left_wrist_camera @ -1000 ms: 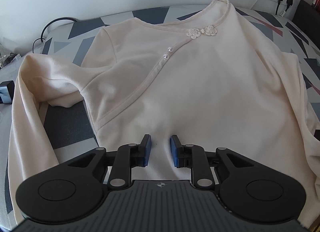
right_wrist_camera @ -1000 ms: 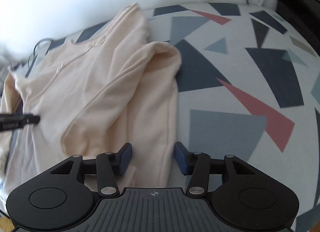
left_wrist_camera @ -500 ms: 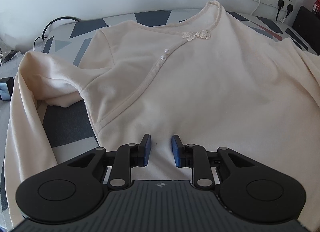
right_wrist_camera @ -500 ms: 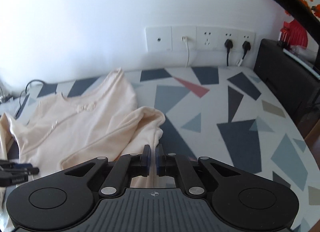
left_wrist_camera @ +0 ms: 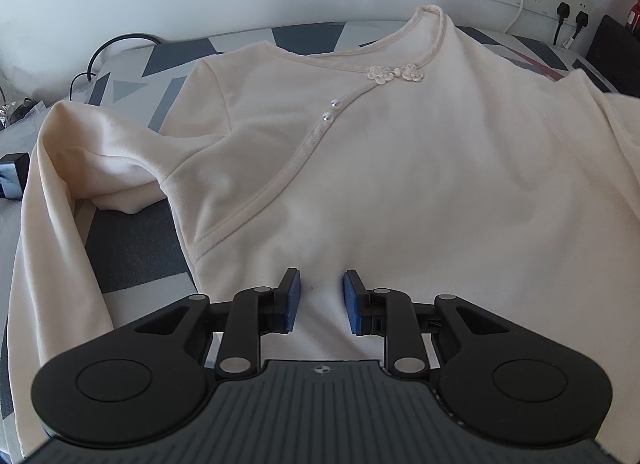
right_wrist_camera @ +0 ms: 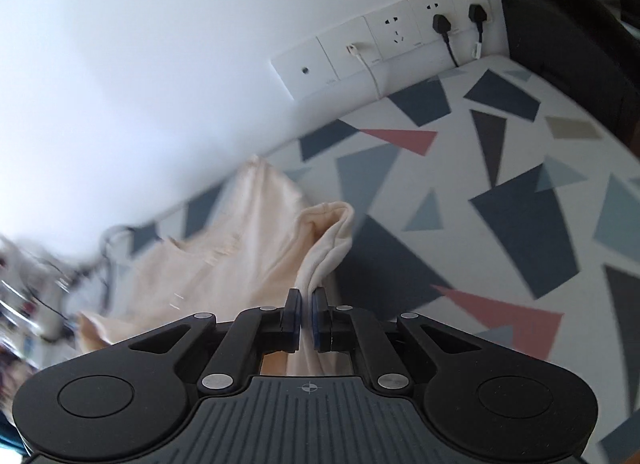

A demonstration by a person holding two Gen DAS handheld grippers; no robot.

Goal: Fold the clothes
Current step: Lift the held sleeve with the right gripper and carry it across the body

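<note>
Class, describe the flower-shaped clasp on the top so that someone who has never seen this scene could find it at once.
Start at the cream top spread over the triangle-patterned cover. Follow its neckline down to where the slanted front edge begins: the flower clasp sits there. Unlike the two round pearl buttons just below, it is a pair of lacy blossoms.

A surface covered in a white cloth [right_wrist_camera: 460,183] printed with navy, grey-blue and pink triangles is running up to a white wall. A cream long-sleeved top [left_wrist_camera: 400,167] is lying spread on it, front upward, neckline toward the wall. A black cable [left_wrist_camera: 100,59] is lying at the far left edge.
</note>
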